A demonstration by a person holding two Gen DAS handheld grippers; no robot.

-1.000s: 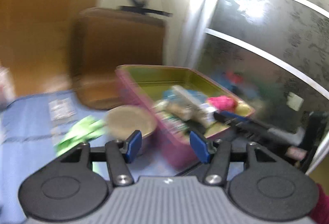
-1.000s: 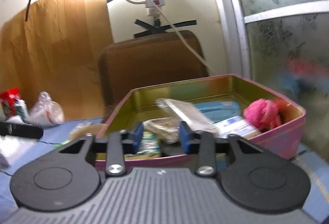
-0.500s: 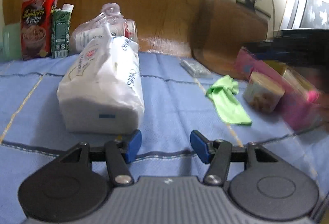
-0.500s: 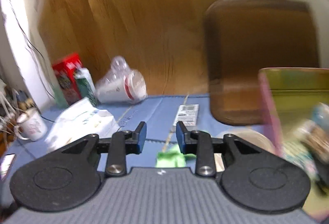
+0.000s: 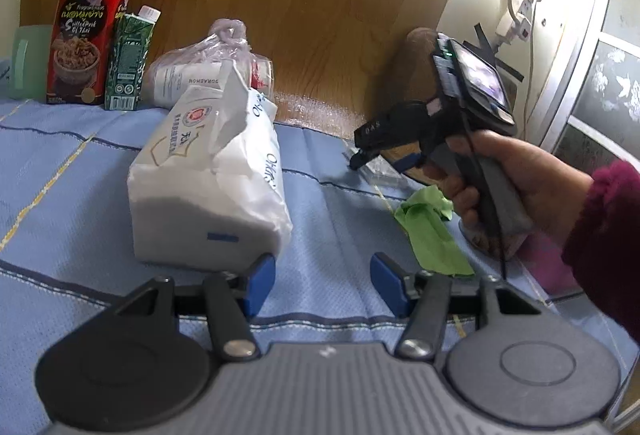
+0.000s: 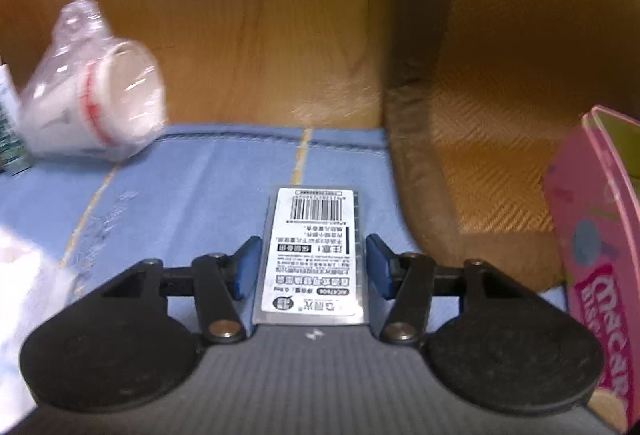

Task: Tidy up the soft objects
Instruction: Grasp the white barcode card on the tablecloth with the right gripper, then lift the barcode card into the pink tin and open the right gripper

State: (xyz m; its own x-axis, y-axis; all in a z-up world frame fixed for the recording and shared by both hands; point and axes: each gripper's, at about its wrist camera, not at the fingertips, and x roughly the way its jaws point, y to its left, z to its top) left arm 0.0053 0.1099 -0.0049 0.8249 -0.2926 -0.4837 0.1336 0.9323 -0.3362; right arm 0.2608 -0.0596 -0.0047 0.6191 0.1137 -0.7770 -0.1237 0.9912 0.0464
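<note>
A flat clear pack with a barcode label [image 6: 314, 251] lies on the blue cloth. My right gripper [image 6: 312, 271] points down over it; its jaws are opening, with the pack between the pads and a pad close beside each long edge. In the left wrist view a hand holds that right gripper [image 5: 355, 160] over the pack [image 5: 380, 171]. My left gripper [image 5: 326, 287] hangs low over the cloth, open with nothing between its fingers. A white soft bag [image 5: 208, 187] sits just ahead to its left. A green cloth [image 5: 430, 231] lies ahead to its right.
A pink tin [image 6: 592, 235] stands at the right, with a brown tray [image 6: 480, 155] leaning behind it. Against the wooden wall are a plastic bag of cups [image 6: 92, 107], a red carton [image 5: 86, 31], a green carton [image 5: 130, 63] and a pale green mug [image 5: 26, 61].
Both views swung left, away from the pink tin. The right gripper came down over the flat pack and its jaws widened. The left gripper settled by the white bag.
</note>
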